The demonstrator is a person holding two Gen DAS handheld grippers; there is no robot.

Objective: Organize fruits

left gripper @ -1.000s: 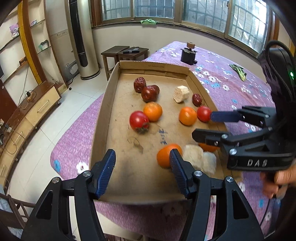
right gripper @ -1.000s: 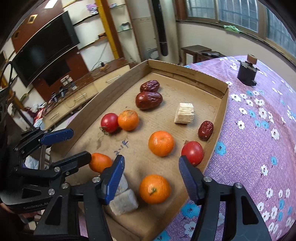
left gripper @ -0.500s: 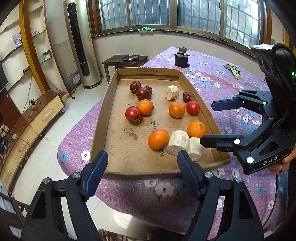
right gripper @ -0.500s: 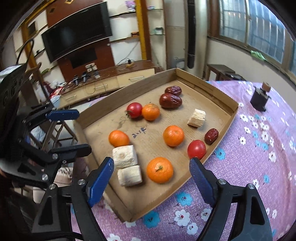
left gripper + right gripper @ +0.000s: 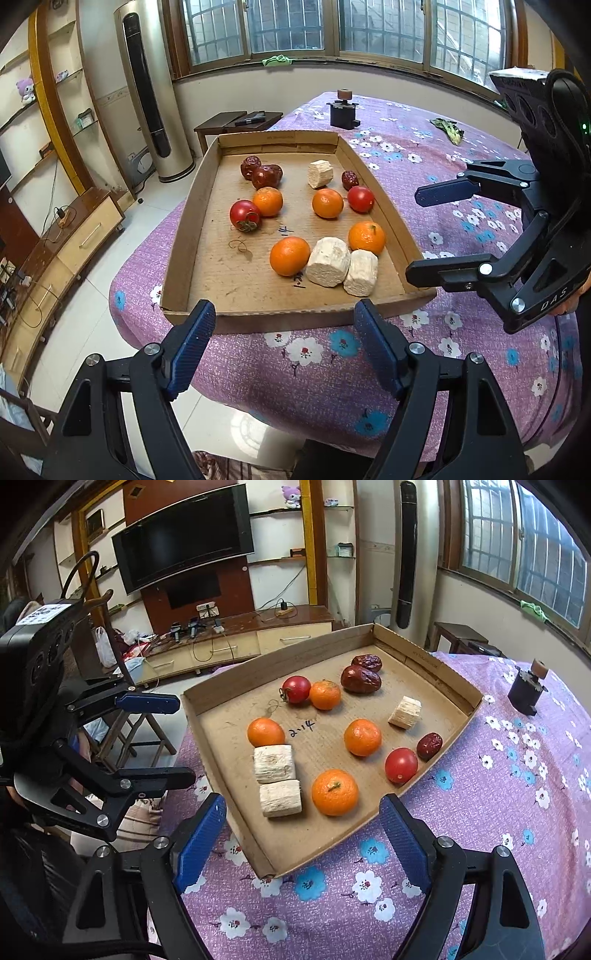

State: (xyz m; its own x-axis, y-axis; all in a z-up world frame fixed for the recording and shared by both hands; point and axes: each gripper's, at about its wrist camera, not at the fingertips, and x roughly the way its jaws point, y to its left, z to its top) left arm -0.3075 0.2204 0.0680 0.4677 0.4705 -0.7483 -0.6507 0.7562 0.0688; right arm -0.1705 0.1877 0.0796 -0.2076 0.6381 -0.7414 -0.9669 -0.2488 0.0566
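Beyond the fingers, a purple floral cloth [image 5: 424, 147] covers the counter. Past it, a curved row of barred, wood-framed windows [image 5: 332, 26] lets daylight in above a cream wall. To the left of the fingers a tall silver tower air conditioner [image 5: 147, 92] stands on the white tiled floor [image 5: 92, 295], just beside a small dark wooden side table [image 5: 236, 122]. Further left, a large black flat television [image 5: 184, 561] hangs on a brown wooden panel over a low wooden cabinet [image 5: 240, 642], with glass wall shelves [image 5: 295, 557] just beside it.

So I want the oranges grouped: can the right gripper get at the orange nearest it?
Probably yes: the orange sits uncovered by the tray's low near wall, and the right gripper is open.
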